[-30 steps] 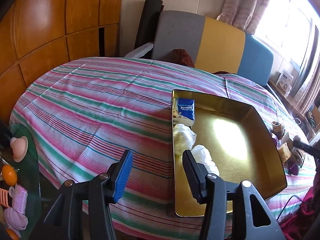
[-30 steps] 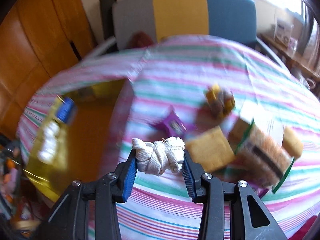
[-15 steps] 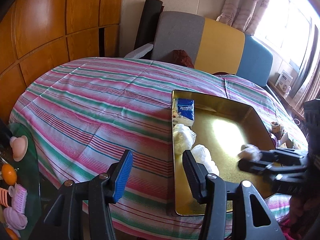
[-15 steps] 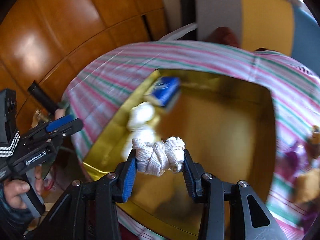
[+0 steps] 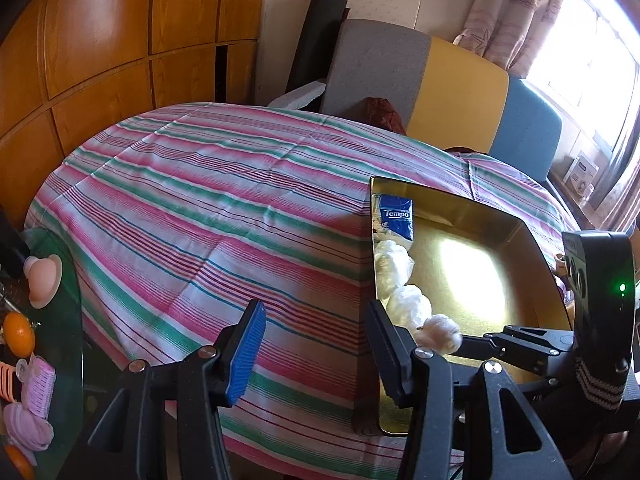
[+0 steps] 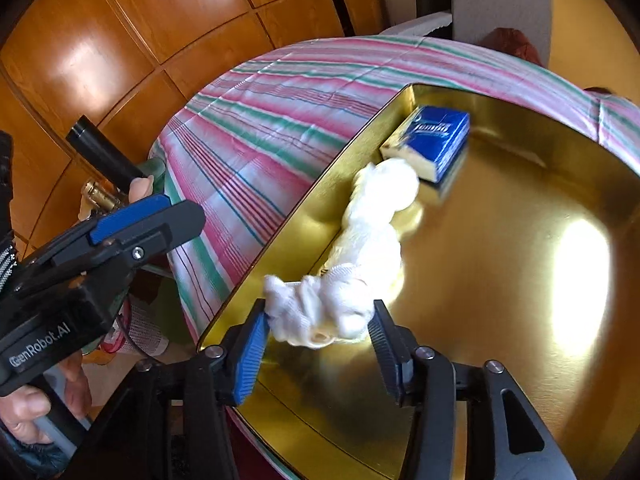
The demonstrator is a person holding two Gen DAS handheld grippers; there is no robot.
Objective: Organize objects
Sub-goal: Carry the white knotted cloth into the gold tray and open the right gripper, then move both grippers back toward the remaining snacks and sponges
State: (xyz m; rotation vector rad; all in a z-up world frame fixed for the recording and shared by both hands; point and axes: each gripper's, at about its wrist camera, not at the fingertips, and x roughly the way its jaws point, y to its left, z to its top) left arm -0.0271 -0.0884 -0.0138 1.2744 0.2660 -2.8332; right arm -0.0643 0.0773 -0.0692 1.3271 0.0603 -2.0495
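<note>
White knotted rope (image 6: 320, 312) slips between the just-opening right gripper (image 6: 316, 344), angled down over the gold tray (image 6: 500, 320); left gripper (image 5: 316, 344) gapes empty.

Left wrist view looks steeply down across the striped tablecloth (image 5: 200, 216), the shiny gold metal tray (image 5: 532, 240) at four o'clock. Right wrist view sits close above that tray (image 6: 520, 128), facing down. Both share the tray and cloth.

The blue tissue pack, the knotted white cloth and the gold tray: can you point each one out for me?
Blue tissue pack (image 6: 434, 140), right wrist view, on its printed top face.
Knotted white cloth (image 6: 320, 308), right wrist view, on its bunched middle.
Gold tray (image 5: 472, 208), left wrist view, on its far inner wall.
</note>
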